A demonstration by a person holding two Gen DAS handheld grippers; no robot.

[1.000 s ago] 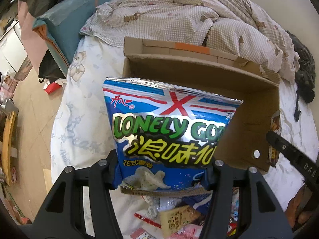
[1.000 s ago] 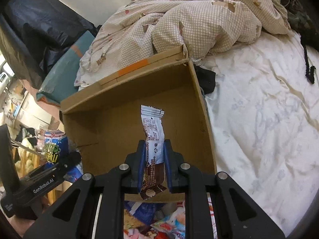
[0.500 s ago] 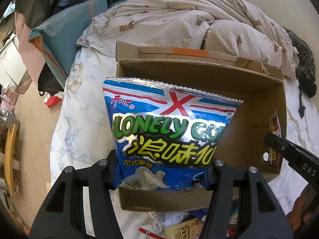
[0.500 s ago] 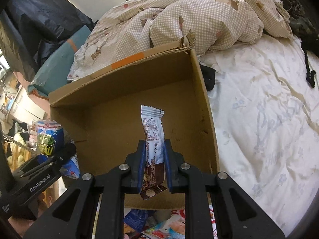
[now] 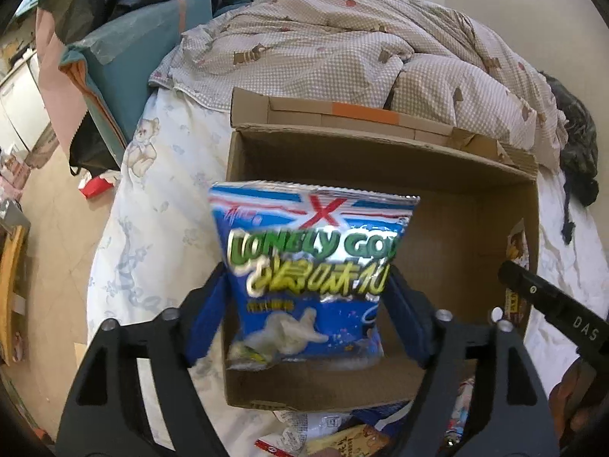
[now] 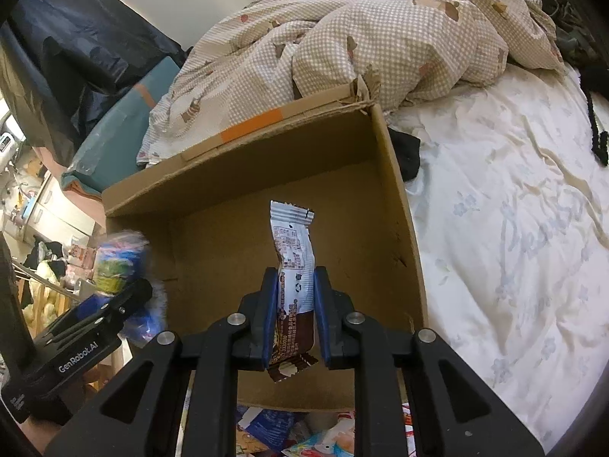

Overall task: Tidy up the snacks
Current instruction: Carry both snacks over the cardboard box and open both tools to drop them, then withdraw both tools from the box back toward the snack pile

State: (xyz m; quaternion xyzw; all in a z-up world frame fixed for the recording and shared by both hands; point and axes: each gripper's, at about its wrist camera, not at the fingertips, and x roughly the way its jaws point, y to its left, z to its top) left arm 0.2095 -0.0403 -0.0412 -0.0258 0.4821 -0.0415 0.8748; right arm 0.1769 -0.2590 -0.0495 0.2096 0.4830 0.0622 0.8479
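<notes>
My left gripper [image 5: 308,304] spread, chip bag [image 5: 314,266] blurred over box [image 5: 380,388]; right gripper [image 6: 291,323] clamps snack bar [image 6: 293,266].

The left gripper [image 5: 308,312] is matte black plastic with triangular cut-outs in its arms, round silver screws at the joints, and blue pads [image 5: 207,314] lining the fingers. The right gripper [image 6: 291,314] matches it (same blue pads [image 6: 268,316]); seen side-on, one body carries white "GenRobot.AI" lettering, the other "DAS".
</notes>
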